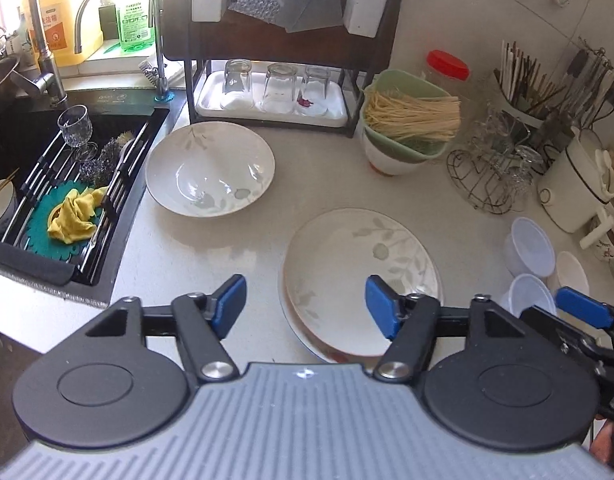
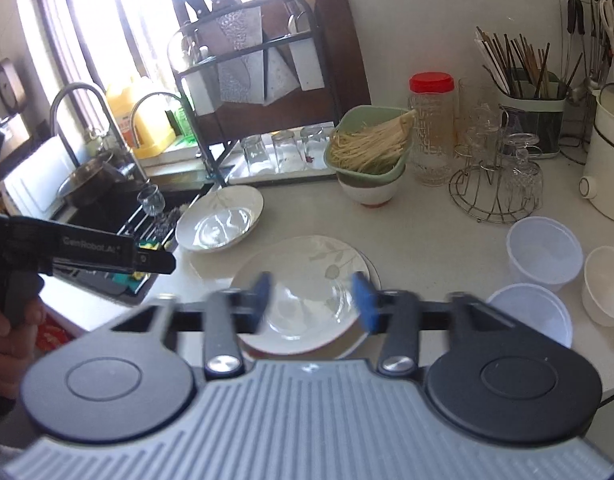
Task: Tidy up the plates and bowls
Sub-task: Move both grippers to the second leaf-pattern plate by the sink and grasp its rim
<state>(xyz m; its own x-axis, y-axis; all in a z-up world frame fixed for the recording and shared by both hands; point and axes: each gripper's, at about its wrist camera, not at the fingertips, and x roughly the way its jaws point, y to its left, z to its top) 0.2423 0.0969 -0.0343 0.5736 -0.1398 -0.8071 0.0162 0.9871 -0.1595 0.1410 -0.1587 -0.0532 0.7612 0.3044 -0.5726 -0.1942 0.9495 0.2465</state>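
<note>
Pale, faintly speckled stone for the counter (image 1: 327,168), running from a black sink (image 1: 11,128) on the left to white wall tiles behind. Bright window light above the faucet (image 2: 73,98). On the counter: a deep white bowl (image 1: 209,169) with grey leaf print beside the sink, and nearer, a stack of plates (image 1: 361,280) with the same leaf pattern on top and a reddish rim peeking out below. Further back, a dark rack (image 1: 275,56) over a white tray of upturned glasses (image 1: 279,87), a green bowl of dry noodles (image 1: 411,116), a red-lidded jar (image 2: 431,128), a chopstick holder (image 2: 533,100), a wire glass stand (image 2: 495,184). To the right, clear plastic tubs (image 2: 543,250) and a small white bowl (image 2: 605,286).

Legible writing: "GenRobot.AI" on the black body of the left gripper as seen from the right wrist; a label on the green bottle (image 1: 135,20), too blurred to read.

Left gripper (image 1: 305,306) spread wide, empty, hovering over the near edge of the plates. Right gripper (image 2: 313,300) likewise parted, grasping nothing, blue pads blurred, above the same stack.
</note>
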